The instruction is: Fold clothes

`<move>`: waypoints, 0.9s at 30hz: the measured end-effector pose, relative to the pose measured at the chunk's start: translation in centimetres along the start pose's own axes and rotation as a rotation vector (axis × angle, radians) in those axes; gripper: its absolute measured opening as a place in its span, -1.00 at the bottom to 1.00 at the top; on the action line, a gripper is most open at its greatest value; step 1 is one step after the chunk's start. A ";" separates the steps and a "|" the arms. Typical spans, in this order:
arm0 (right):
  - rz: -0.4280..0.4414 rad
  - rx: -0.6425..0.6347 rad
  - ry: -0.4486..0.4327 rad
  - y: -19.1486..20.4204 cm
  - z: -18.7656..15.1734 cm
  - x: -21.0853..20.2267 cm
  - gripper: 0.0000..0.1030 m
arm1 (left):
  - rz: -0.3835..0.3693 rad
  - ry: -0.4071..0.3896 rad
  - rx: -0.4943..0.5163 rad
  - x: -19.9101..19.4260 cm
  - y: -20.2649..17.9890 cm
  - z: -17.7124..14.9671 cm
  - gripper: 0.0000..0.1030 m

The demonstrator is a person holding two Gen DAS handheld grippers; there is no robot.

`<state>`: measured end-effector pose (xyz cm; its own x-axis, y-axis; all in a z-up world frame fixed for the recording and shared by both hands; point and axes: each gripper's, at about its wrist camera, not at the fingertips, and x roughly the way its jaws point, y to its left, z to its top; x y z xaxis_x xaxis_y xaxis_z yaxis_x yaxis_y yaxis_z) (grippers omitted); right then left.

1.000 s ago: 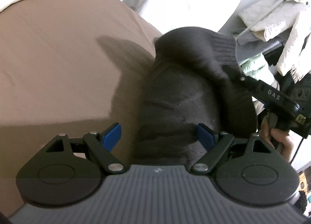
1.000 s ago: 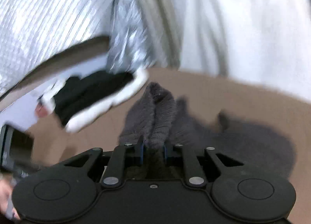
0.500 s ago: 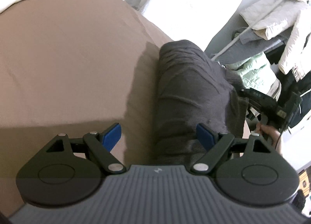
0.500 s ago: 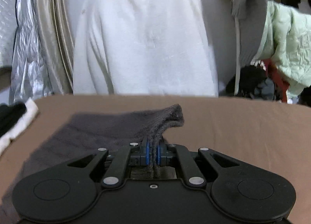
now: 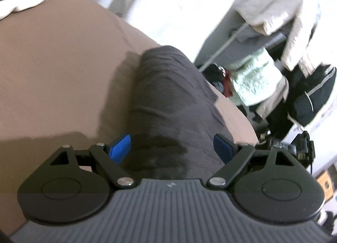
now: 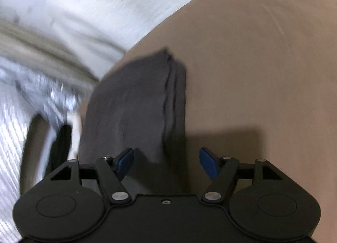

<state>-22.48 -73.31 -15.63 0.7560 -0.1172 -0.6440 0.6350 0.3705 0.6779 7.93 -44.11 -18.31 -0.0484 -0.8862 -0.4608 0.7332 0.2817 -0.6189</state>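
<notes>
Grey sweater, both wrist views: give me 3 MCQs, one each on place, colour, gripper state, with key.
1. Where does the grey sweater lie?
A. on the brown surface
B. on a hanger
C. on the floor

2. What colour are the gripper pads?
A. red
B. blue
C. yellow

3. What is the state of the right gripper?
A. shut on the sweater
B. shut, empty
C. open

Key: 1 A, brown surface shows around the folded sweater; 2 B, blue pads show in both views; 3 C, its jaws stand wide apart, gripping nothing.
</notes>
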 end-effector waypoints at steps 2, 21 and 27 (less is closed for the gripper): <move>-0.050 -0.081 0.052 1.4 -2.2 0.2 -0.02 | 0.042 0.016 0.052 0.2 -1.1 -0.3 0.72; 0.047 -0.348 0.141 4.9 -7.3 -2.4 0.03 | 0.228 0.040 0.020 -2.8 -0.4 1.2 0.78; 0.014 -0.534 0.171 6.5 -8.9 -1.7 -0.68 | 0.187 0.187 0.160 -0.6 -3.6 -0.1 0.97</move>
<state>-21.05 -62.52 -13.23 0.6986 0.0259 -0.7151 0.4226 0.7915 0.4415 5.25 -44.57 -15.90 -0.0157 -0.7373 -0.6754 0.8380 0.3587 -0.4111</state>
